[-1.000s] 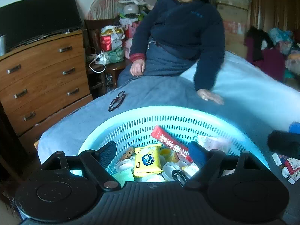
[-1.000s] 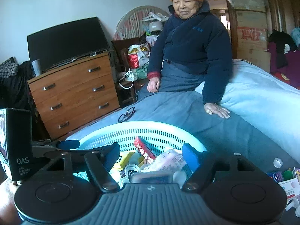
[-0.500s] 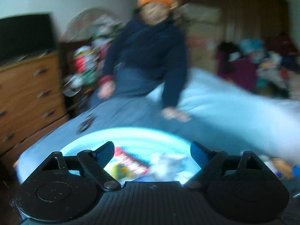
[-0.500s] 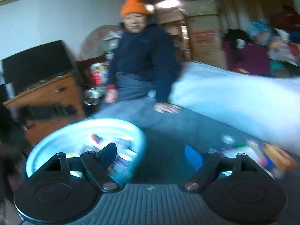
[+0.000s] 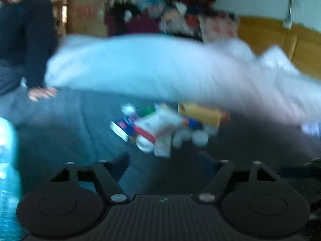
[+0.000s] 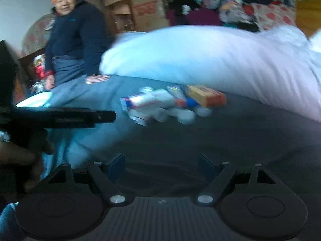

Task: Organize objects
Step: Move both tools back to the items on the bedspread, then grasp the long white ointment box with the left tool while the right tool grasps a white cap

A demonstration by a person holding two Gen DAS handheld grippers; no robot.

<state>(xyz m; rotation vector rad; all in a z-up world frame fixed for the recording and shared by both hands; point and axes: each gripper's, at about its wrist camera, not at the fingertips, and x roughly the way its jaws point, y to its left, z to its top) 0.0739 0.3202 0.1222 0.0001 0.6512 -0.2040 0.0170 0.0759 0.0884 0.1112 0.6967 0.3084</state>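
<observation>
A blurred heap of small boxes and white bottles point(image 5: 160, 128) lies on the grey-blue blanket, just ahead of my left gripper point(image 5: 165, 162), which is open and empty. The heap includes an orange-yellow box point(image 5: 202, 113). The same pile point(image 6: 166, 104) shows in the right wrist view, farther ahead of my right gripper point(image 6: 162, 164), also open with nothing between its fingers. The turquoise basket point(image 5: 7, 156) is at the far left edge; its rim point(image 6: 34, 99) also shows left in the right wrist view. The left gripper's body point(image 6: 60, 116) crosses the left side there.
A person in a dark jacket point(image 6: 76, 40) and orange hat sits on the bed's left side, one hand point(image 5: 41, 93) resting on the blanket. A white duvet point(image 5: 150, 66) lies behind the pile. Piled clothes and cardboard boxes point(image 6: 148, 12) stand at the back.
Both grippers have swung right, away from the basket, and now face the pile of boxes and bottles. The basket has slid to the left edge of both views.
</observation>
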